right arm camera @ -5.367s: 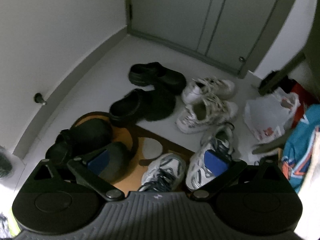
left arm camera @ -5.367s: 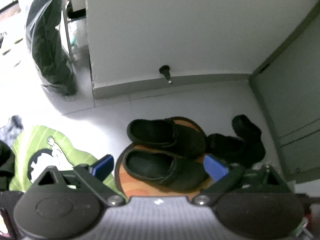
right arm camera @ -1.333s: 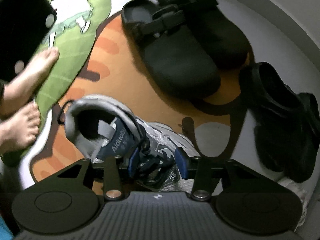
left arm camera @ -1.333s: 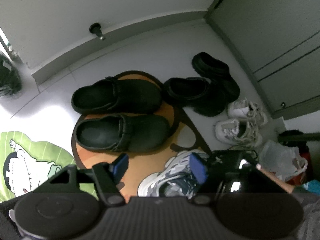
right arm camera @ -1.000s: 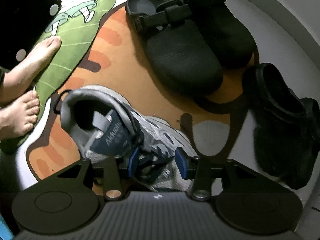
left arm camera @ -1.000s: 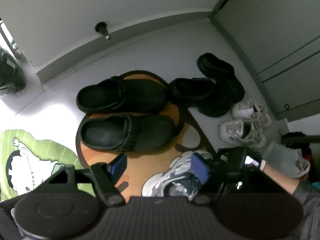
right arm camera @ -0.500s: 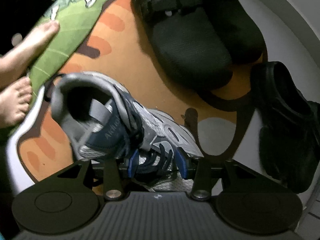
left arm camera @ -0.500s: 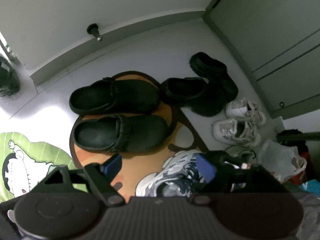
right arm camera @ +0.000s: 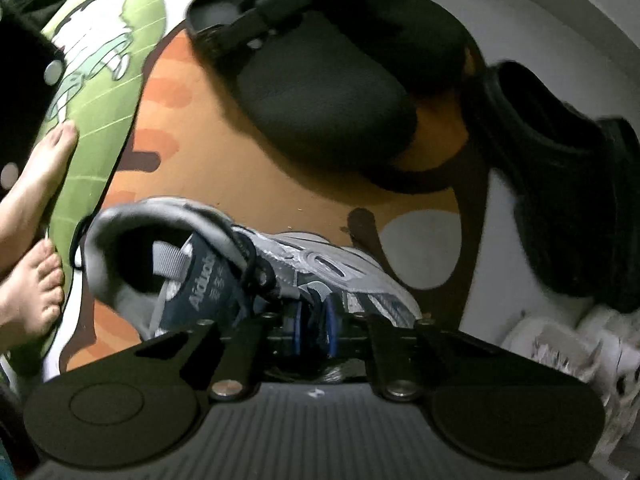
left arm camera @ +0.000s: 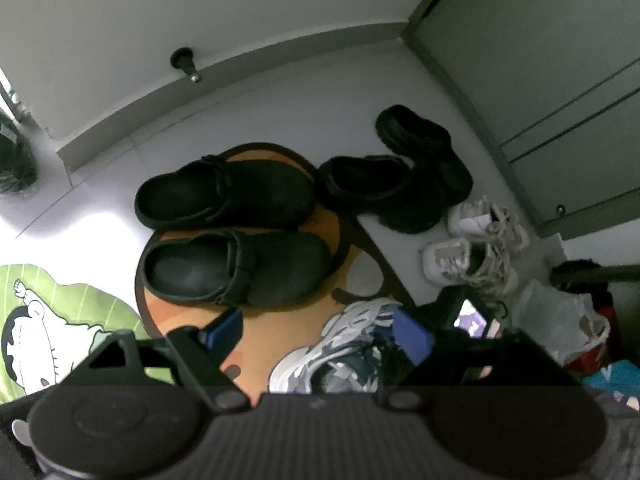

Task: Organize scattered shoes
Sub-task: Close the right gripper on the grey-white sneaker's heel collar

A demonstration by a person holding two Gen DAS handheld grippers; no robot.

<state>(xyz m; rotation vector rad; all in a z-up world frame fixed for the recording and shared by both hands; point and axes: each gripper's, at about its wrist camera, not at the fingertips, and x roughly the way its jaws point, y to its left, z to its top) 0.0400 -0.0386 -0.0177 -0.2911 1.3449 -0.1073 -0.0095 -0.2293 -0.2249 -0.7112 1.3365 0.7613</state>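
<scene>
A grey and navy sneaker [right arm camera: 344, 272] lies on the orange mat [right arm camera: 240, 176]. My right gripper [right arm camera: 314, 328] points straight down and is shut on the sneaker's laces at mid-shoe. In the left wrist view the same sneaker [left arm camera: 340, 344] lies low between the pads of my left gripper [left arm camera: 318, 332], which is open, above it and not touching. The right gripper's body [left arm camera: 460, 312] shows just right of that sneaker. Two black clogs [left arm camera: 236, 268] sit side by side on the mat, and a pair of black slip-ons [left arm camera: 372, 184] stands beyond them.
Two white sneakers [left arm camera: 464, 260] sit by the cabinet doors [left arm camera: 560, 100], with a white plastic bag [left arm camera: 560, 324] to their right. A green cartoon mat [left arm camera: 60, 312] lies left. A person's bare feet [right arm camera: 36, 288] stand at its edge. A door stop [left arm camera: 184, 60] juts from the wall.
My right gripper's jaws have closed onto the sneaker's laces, and it rolled and sank slightly. My left gripper's jaws have spread wider; that hand stayed in place.
</scene>
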